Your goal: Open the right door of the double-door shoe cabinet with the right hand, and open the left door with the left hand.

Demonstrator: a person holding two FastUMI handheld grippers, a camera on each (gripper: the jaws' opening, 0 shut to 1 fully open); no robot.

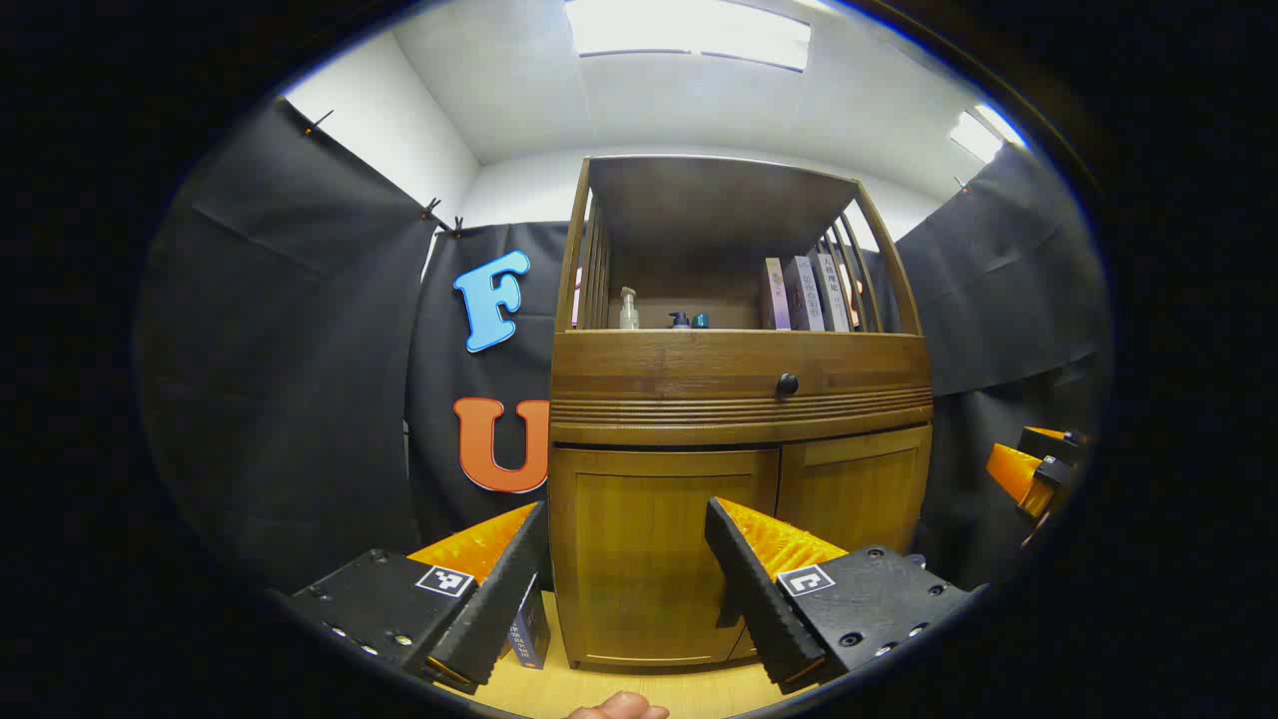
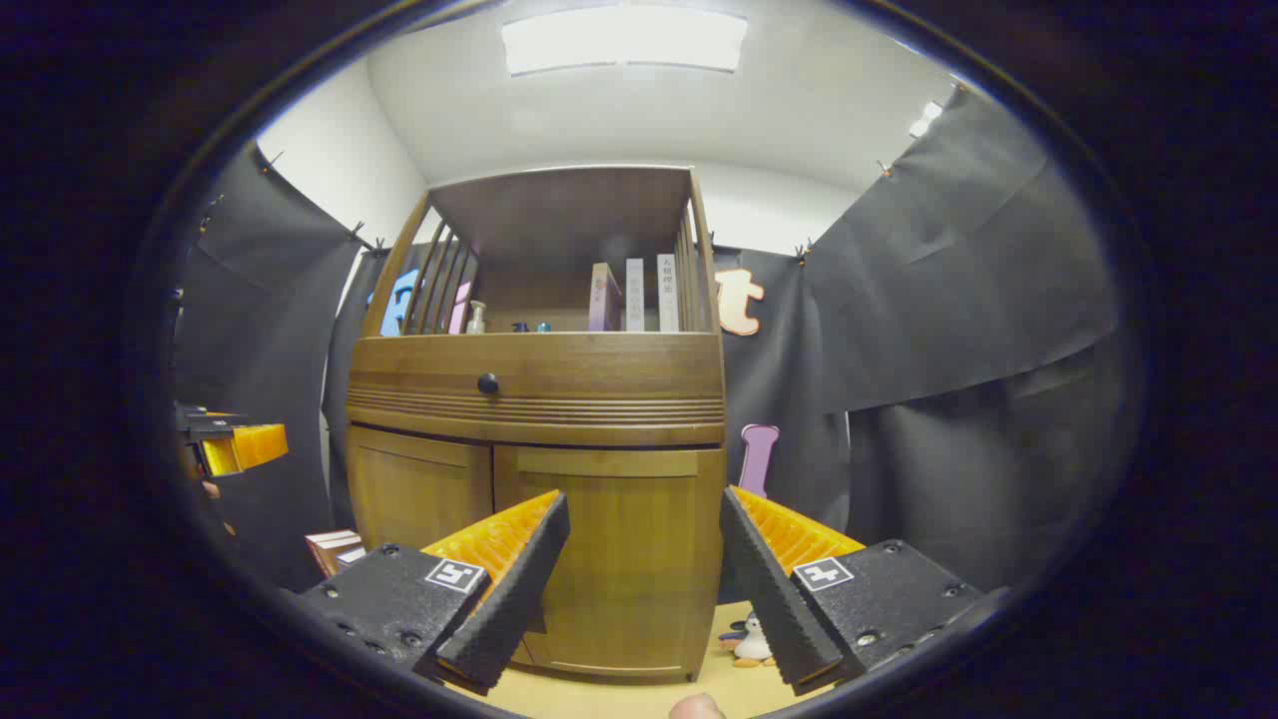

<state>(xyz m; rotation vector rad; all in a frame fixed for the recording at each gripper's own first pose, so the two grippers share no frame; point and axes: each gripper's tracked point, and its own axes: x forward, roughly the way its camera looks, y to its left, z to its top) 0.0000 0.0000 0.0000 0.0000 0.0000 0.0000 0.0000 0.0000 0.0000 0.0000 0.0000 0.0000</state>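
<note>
The wooden shoe cabinet [image 1: 739, 399] stands on a pale surface [image 1: 619, 689] against the black cloth wall, and both of its lower doors are closed. The left gripper [image 1: 627, 584] hangs in front of the left door [image 1: 649, 559], its fingers spread wide and holding nothing. The right gripper [image 2: 644, 584] hangs before the right door [image 2: 619, 559], likewise spread and empty. Above the doors sits a drawer front with a dark round knob [image 1: 787, 383]. Above that, the cabinet's open shelf holds a pump bottle [image 1: 628, 310], two small bottles [image 1: 689, 321] and a few upright books [image 1: 804, 293]. A small penguin figure [image 2: 751, 639] stands on the surface just beside the cabinet's right corner, and a box [image 2: 334, 549] lies near its left side.
</note>
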